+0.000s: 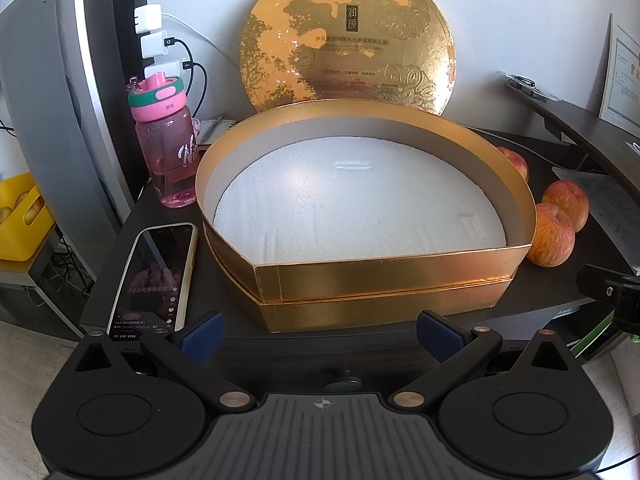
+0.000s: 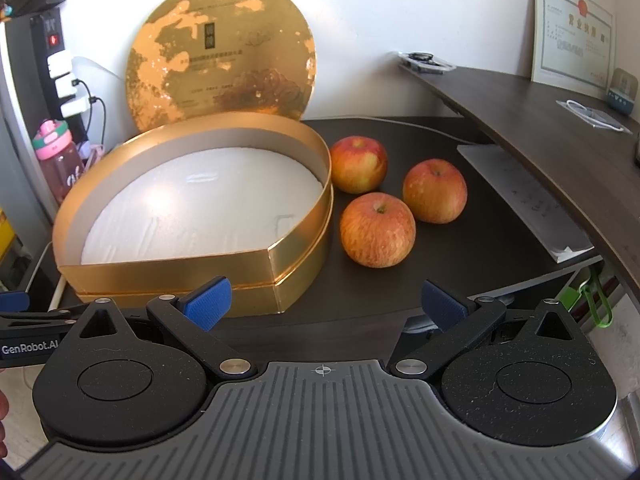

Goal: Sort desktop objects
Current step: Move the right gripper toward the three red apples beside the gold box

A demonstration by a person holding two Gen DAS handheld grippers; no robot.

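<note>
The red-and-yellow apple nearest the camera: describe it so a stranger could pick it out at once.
Find the big open gold cardboard box with the white foam floor on the dark desk. Three apples sit just off its right side. Of those, take the red-and-yellow apple nearest the desk's front edge, stem up, the one in front of the other two.

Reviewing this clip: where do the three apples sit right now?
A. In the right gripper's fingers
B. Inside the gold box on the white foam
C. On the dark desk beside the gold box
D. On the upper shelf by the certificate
C: the three apples rest on the dark desk to one side of the gold box, whose white foam is bare.
</note>
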